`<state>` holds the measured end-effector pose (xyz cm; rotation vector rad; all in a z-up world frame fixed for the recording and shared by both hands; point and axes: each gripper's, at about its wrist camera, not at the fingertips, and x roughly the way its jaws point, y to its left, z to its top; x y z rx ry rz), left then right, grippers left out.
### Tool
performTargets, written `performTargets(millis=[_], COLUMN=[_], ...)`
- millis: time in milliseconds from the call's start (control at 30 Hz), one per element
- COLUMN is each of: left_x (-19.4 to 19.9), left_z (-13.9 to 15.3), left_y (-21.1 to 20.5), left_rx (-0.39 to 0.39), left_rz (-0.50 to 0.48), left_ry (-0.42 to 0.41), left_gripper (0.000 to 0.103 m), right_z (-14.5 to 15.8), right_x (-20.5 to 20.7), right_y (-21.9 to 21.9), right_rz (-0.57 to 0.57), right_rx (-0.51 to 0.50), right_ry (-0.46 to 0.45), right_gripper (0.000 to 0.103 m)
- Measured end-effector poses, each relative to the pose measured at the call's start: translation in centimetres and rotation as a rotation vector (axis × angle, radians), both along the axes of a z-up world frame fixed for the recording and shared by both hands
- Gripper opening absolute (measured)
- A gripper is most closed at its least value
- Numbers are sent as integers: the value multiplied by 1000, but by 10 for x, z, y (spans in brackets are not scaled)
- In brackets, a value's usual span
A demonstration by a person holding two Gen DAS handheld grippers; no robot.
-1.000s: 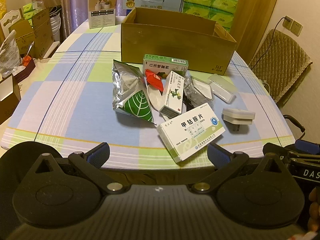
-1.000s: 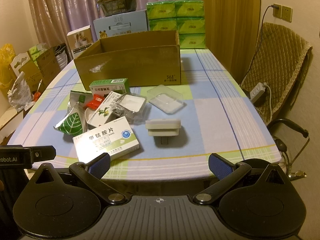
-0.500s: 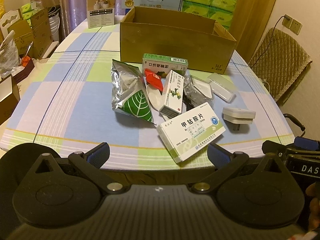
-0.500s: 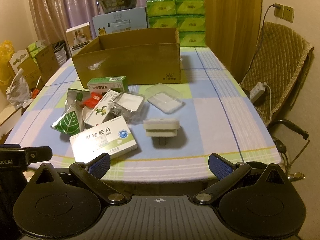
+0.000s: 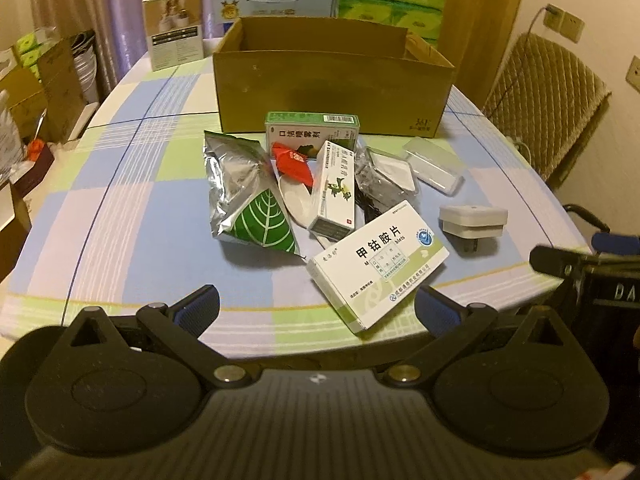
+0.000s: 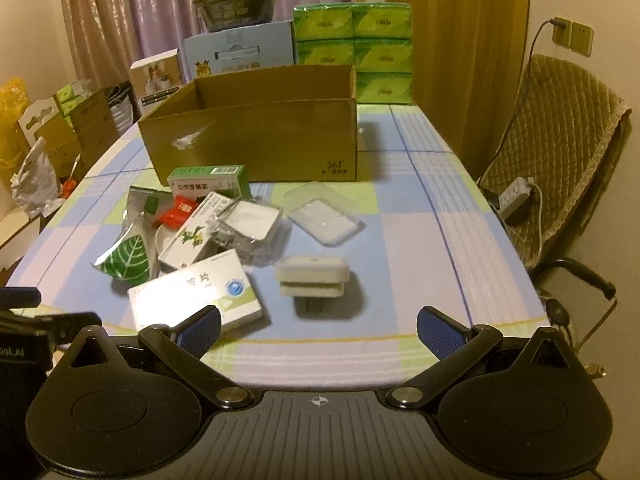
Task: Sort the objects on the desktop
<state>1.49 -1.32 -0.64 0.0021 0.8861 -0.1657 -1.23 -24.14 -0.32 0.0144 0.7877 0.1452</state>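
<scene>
- Bottom of the left wrist view: the left gripper (image 5: 318, 306) hangs over the near table edge, blue-padded fingers spread wide, nothing between them.
- Same story in the right wrist view: the right gripper (image 6: 319, 332) is wide apart and empty, low in the frame.
- Just past the left gripper, centre of frame, lies the flat white-and-green medicine box with black Chinese print (image 5: 378, 262), near the edge of the checked blue, green and lilac tablecloth (image 5: 132, 216).
- To its right, the white two-layer plug adapter (image 5: 473, 222) sits apart, prongs toward the camera.
- Left of centre, the crumpled silver foil pouch with a green leaf print (image 5: 248, 200) sprawls flat.
- Mid-frame, the slim white carton with a green plant picture (image 5: 334, 192) leans on a white spoon-like piece (image 5: 296, 200), with a red sachet (image 5: 292, 160) just behind.
- Right of that, a crinkled clear plastic tray holding something white (image 5: 386, 172), then a clear lidded plastic case (image 5: 434, 166).
- Farther back, a green-topped medicine carton (image 5: 312, 130) stands against the open brown cardboard box (image 5: 332, 88), upper centre.
- Behind the box, green tissue packs (image 5: 384, 4) fill the top of the frame.
</scene>
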Motion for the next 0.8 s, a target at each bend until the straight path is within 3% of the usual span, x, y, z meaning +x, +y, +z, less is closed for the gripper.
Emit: performTargets(millis=[300, 567, 800], left_x=[21, 36, 47], left_z=[-10, -29, -54], left_y=[-11, -30, -56], left_rx=[28, 182, 296], left_rz=[-193, -518, -741], left_ry=[19, -9, -22], left_gripper=[102, 101, 78], right_z=[-8, -25, -38], right_x=[23, 45, 60], right_y=[-3, -8, -6], right_rz=[35, 52, 103], right_rx=[-9, -29, -31], right_ry=[31, 67, 82], right_gripper=[101, 101, 101])
